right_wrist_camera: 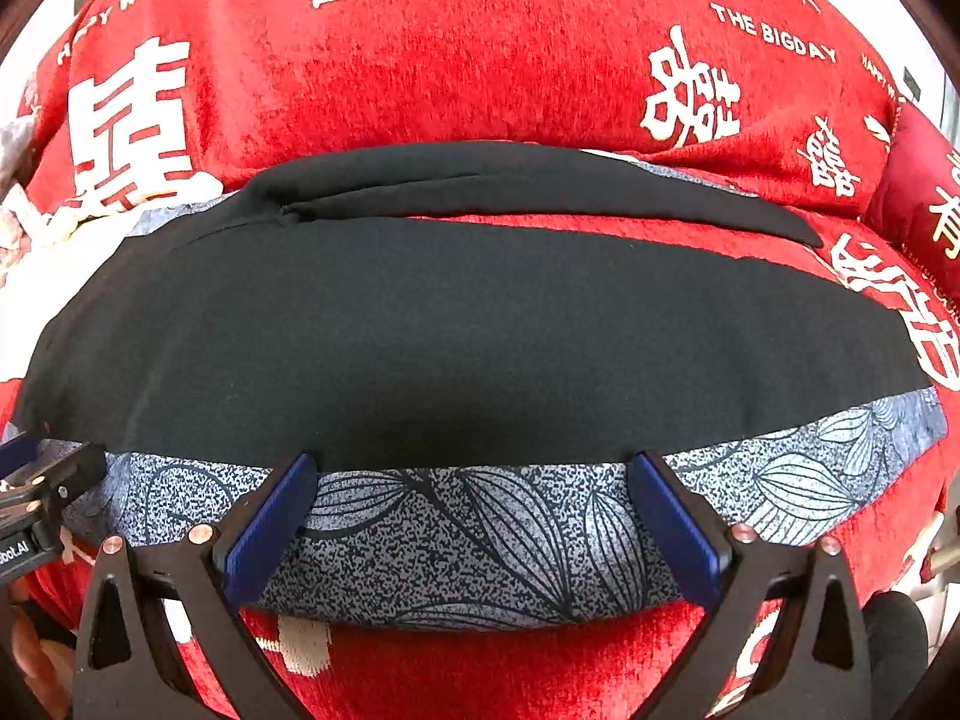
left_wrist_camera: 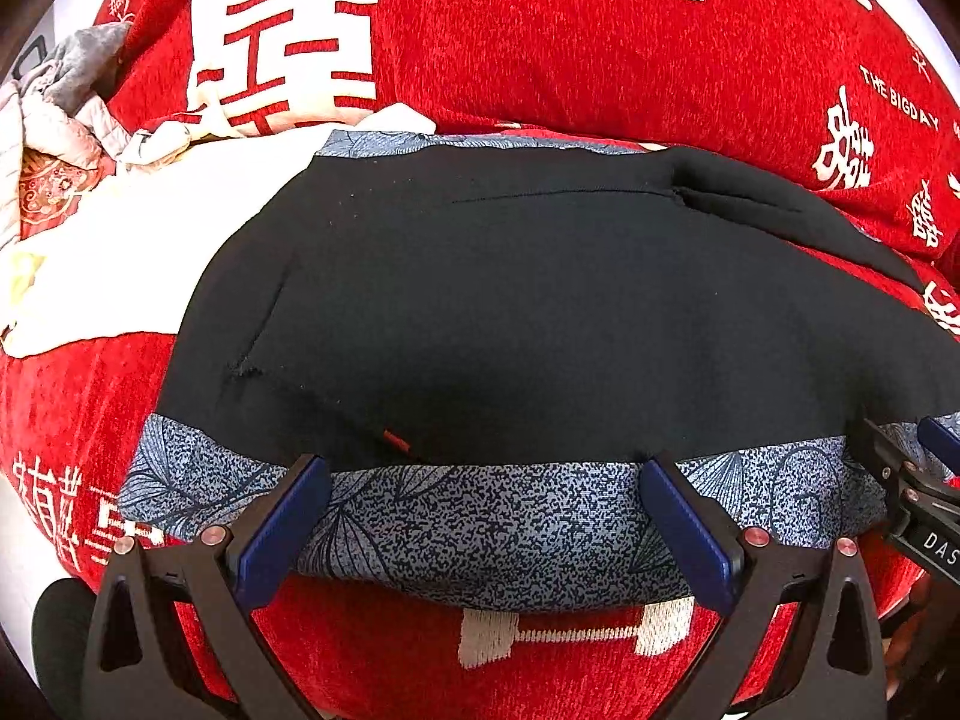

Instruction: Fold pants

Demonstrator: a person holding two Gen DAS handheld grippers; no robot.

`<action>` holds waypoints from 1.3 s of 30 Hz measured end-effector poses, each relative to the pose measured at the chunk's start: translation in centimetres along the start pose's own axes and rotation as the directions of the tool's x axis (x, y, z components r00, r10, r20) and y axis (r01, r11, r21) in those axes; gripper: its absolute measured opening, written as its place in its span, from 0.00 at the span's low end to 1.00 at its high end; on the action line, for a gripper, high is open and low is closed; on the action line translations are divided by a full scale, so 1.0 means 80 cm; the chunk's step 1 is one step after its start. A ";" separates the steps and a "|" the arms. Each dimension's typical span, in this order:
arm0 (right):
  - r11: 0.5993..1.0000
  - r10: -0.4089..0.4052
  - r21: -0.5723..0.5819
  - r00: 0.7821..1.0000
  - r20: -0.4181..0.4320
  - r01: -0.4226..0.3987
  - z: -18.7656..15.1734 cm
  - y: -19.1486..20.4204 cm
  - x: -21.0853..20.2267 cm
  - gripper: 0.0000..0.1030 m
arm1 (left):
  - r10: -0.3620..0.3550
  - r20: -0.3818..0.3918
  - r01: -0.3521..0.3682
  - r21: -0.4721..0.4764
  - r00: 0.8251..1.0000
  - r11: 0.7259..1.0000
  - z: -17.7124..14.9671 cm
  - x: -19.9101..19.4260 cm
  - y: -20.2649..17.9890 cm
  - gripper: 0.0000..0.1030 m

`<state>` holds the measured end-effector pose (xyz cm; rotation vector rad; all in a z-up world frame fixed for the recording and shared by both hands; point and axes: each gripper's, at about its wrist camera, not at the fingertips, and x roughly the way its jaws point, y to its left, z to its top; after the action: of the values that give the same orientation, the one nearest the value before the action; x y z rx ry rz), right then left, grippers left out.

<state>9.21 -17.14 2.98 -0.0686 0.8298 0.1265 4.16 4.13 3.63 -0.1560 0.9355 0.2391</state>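
While both grippers hover wide open, holding nothing | black pants (left_wrist_camera: 510, 300) fill mid-frame on blue cloth (left_wrist_camera: 480, 516), long axis left-right | left gripper (left_wrist_camera: 480, 468), right gripper (right_wrist_camera: 474, 468) equally near the lower edge

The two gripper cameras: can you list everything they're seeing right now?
black pants: one, black, spread flat on top of the patterned cloth
patterned cloth: one, blue-grey with leaf print, under the pants, near edge showing
red cover: one, red with white characters, beneath and behind everything
white cloth: one, white, left of the pants
crumpled fabrics: a heap, grey and pinkish, far left
left gripper: one, black with blue pads, open
right gripper: one, same colours, open
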 end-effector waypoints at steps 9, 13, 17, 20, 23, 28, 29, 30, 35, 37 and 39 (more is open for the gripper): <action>1.000 0.002 0.000 1.000 0.000 -0.002 -0.002 -0.001 0.000 1.00 | -0.009 -0.015 0.009 -0.003 1.000 1.000 0.001 0.002 0.004 1.00; 1.000 0.002 0.001 1.000 -0.001 -0.002 -0.003 -0.001 0.001 1.00 | -0.011 -0.021 0.011 0.000 1.000 1.000 0.003 0.003 0.006 1.00; 1.000 0.003 0.001 1.000 -0.001 -0.003 -0.003 -0.001 0.001 1.00 | -0.011 -0.021 0.011 0.001 1.000 1.000 0.003 0.003 0.006 1.00; 1.000 0.003 0.000 1.000 -0.001 -0.003 -0.002 -0.001 0.001 1.00 | -0.011 -0.021 0.011 0.000 1.000 1.000 0.003 0.003 0.006 1.00; 1.000 0.003 0.000 1.000 -0.002 -0.003 -0.003 -0.001 0.001 1.00 | -0.011 -0.021 0.011 0.000 1.000 1.000 0.003 0.003 0.006 1.00; 1.000 0.004 -0.001 1.000 -0.003 -0.004 -0.003 -0.002 0.001 1.00 | -0.011 -0.026 0.011 0.000 1.000 1.000 0.003 0.004 0.007 1.00; 1.000 0.004 -0.002 1.000 -0.004 -0.004 -0.003 -0.002 0.001 1.00 | -0.011 -0.029 0.011 0.000 1.000 1.000 0.003 0.004 0.007 1.00; 1.000 0.005 -0.002 1.000 -0.006 -0.005 -0.002 -0.003 0.002 1.00 | -0.011 -0.035 0.011 -0.001 0.999 1.000 0.004 0.004 0.007 1.00; 1.000 0.007 -0.018 0.999 -0.049 -0.008 0.006 -0.002 0.005 1.00 | -0.010 -0.096 0.011 0.009 0.995 1.000 0.012 0.005 0.006 1.00; 0.999 0.013 -0.036 0.994 -0.107 -0.017 0.016 -0.001 0.006 1.00 | -0.009 -0.119 0.010 0.011 0.993 1.000 0.017 0.004 0.006 1.00; 0.999 0.032 -0.037 0.992 -0.124 -0.037 0.028 -0.001 0.003 1.00 | -0.003 -0.132 0.005 0.008 0.991 1.000 0.021 0.001 0.009 1.00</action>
<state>10.98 -16.97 4.31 -0.0994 0.9523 0.1725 5.37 5.22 4.53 -0.1675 1.0679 0.2232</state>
